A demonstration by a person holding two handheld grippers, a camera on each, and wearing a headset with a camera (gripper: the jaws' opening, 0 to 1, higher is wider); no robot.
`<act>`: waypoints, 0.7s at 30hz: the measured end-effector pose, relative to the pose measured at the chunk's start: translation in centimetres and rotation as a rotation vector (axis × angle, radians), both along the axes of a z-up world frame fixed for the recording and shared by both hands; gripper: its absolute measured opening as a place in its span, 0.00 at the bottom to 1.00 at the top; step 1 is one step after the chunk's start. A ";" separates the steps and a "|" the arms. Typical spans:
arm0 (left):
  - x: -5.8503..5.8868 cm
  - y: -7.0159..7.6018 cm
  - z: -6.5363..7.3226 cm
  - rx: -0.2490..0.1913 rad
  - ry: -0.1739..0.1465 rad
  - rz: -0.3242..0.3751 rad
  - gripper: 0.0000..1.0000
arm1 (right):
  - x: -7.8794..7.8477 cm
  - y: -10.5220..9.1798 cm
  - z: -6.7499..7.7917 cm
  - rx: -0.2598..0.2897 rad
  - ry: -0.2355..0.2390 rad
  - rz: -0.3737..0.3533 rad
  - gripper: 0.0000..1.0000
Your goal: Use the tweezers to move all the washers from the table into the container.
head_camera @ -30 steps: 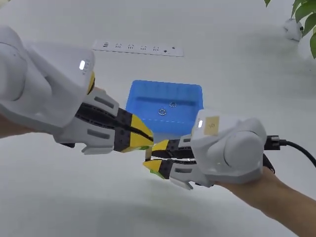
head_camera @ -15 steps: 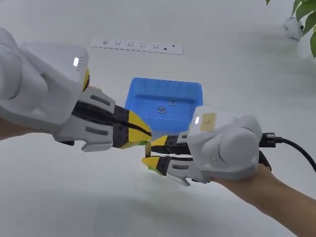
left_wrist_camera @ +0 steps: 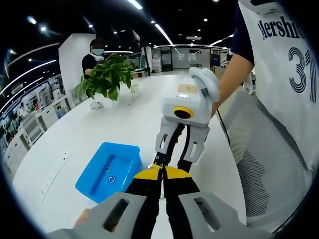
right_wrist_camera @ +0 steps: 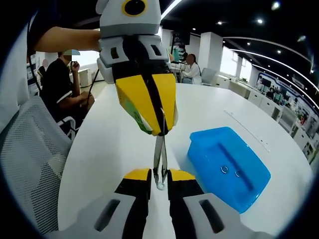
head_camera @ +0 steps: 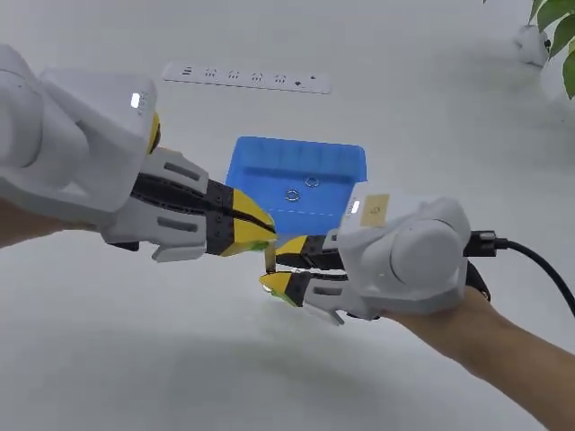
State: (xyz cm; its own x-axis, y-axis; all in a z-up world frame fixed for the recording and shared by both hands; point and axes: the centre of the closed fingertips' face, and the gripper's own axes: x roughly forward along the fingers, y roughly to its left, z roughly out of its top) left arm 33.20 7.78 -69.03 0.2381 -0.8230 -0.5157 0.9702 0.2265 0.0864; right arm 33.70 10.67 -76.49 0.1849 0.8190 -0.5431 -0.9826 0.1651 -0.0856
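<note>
Where the yellow-and-black fingers (right_wrist_camera: pixel 144 99) of the left gripper (head_camera: pixel 262 235) press flat together, the thin silvery metal tweezers (right_wrist_camera: pixel 160 159) emerge from their seam, gripped at the joined end. The two slim legs run down between the yellow-capped fingers (right_wrist_camera: pixel 135 175) of the right gripper (head_camera: pixel 277 268), which stand narrow and close on the legs from either side. At the pointed tips sits a small pale round speck; whether it is a washer cannot be told. In the head view the two grippers meet nose to nose above the smooth white tabletop (head_camera: pixel 404 108), just in front of the near edge of the blue rectangular plastic container (head_camera: pixel 296 154), whose far inner wall is ribbed. Two small ring-shaped metal washers (head_camera: pixel 292 195) lie flat on its floor, near each other but apart. Beyond the container lies a long, flat white power strip (head_camera: pixel 247 78), and glossy green leaves (head_camera: pixel 569 76) hang at the far right corner.
</note>
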 end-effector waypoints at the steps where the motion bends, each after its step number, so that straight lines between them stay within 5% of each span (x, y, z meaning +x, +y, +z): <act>1: 0.0 0.0 -0.1 0.005 -0.003 -0.003 0.05 | 0.0 0.0 -0.1 -0.001 0.002 -0.001 0.14; 21: 0.0 0.5 -1.5 -0.007 0.023 -0.001 0.05 | -0.1 0.2 -1.3 -0.007 0.032 0.000 0.14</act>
State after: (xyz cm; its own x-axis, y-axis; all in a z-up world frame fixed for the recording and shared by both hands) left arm 33.16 8.32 -70.57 0.2253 -0.8268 -0.5155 0.9722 0.2257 0.0628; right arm 33.62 10.87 -77.81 0.1680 0.8152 -0.5543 -0.9847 0.1649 -0.0558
